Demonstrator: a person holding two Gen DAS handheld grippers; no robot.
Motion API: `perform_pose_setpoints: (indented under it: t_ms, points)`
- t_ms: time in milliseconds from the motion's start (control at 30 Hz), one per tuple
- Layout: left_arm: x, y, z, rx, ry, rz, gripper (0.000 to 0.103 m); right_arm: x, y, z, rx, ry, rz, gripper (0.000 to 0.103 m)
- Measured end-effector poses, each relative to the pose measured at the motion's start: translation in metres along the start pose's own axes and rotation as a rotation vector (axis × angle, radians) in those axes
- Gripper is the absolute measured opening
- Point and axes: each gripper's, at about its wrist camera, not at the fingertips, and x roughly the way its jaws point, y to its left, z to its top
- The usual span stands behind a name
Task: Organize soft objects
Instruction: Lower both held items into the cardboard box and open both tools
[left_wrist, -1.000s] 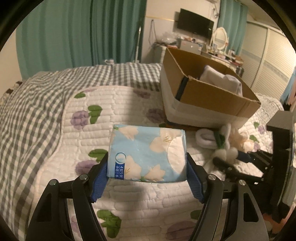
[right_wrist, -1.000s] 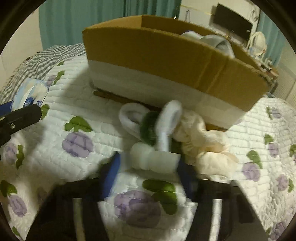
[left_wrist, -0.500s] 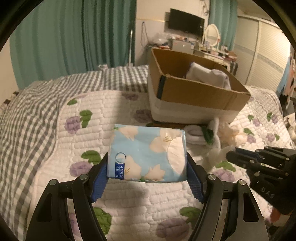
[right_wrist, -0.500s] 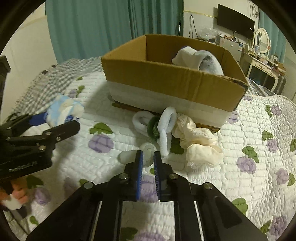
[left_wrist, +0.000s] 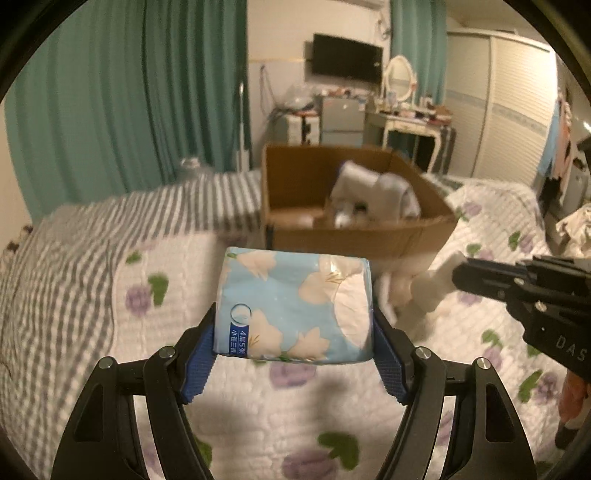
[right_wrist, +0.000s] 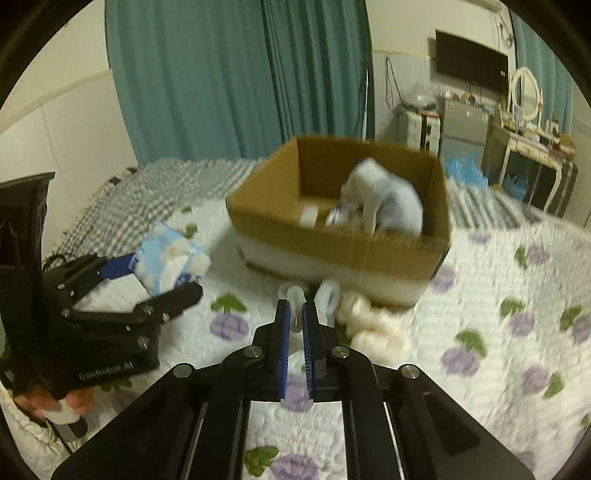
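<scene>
My left gripper (left_wrist: 293, 315) is shut on a light-blue tissue pack (left_wrist: 291, 302) printed with white flowers, held above the quilt; the same pack (right_wrist: 168, 258) shows at the left of the right wrist view. My right gripper (right_wrist: 294, 314) is shut on a white fluffy band (right_wrist: 295, 295) that hangs from its tips, also seen as the white band (left_wrist: 430, 291) at the right gripper (left_wrist: 458, 275). Behind both stands an open cardboard box (right_wrist: 332, 240) holding a white cloth (right_wrist: 384, 199). A cream cloth (right_wrist: 373, 326) lies in front of the box.
The bed carries a white quilt (right_wrist: 480, 314) with purple flowers and a grey checked blanket (left_wrist: 74, 251) at the left. Teal curtains (left_wrist: 129, 110), a dresser with a mirror (left_wrist: 402, 122) and a wall screen stand behind. A hand (right_wrist: 70, 402) grips the left handle.
My right gripper closed on the white band and lifted it off the quilt. Both grippers rose, so the box's inside now shows. The tissue pack stayed in the left grip.
</scene>
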Motion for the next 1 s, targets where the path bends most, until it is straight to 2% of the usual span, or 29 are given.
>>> perform_pose_setpoints:
  t_ms: [200,333,467,600,667,700,867,1000]
  points:
    - [-0.006,-0.009,0.044,0.024,-0.049,0.008,0.074,-0.025,-0.007,0.052,-0.041,-0.098,-0.016,0.006]
    - [0.014,-0.013,0.076,0.087,-0.065,0.079,0.074,-0.028,-0.012,0.083,-0.062,-0.151,-0.039,0.006]
    - [0.045,-0.013,0.094,0.093,-0.059,0.066,0.074,-0.017,-0.021,0.102,-0.072,-0.158,-0.049,0.006]
    - [0.073,-0.014,0.103,0.101,-0.055,0.029,0.075,0.007,-0.032,0.112,-0.068,-0.142,-0.05,0.006]
    - [0.08,-0.014,0.104,0.113,-0.072,0.014,0.082,0.019,-0.038,0.115,-0.061,-0.133,-0.042,0.006]
    - [0.084,-0.013,0.104,0.119,-0.081,0.0,0.089,0.024,-0.04,0.115,-0.058,-0.131,-0.04,0.006]
    - [0.092,-0.01,0.104,0.14,-0.1,0.037,0.09,0.051,-0.05,0.119,-0.044,-0.114,-0.018,0.006]
    - [0.085,-0.001,0.1,0.11,-0.113,0.044,0.09,0.068,-0.053,0.122,-0.036,-0.103,0.009,0.006]
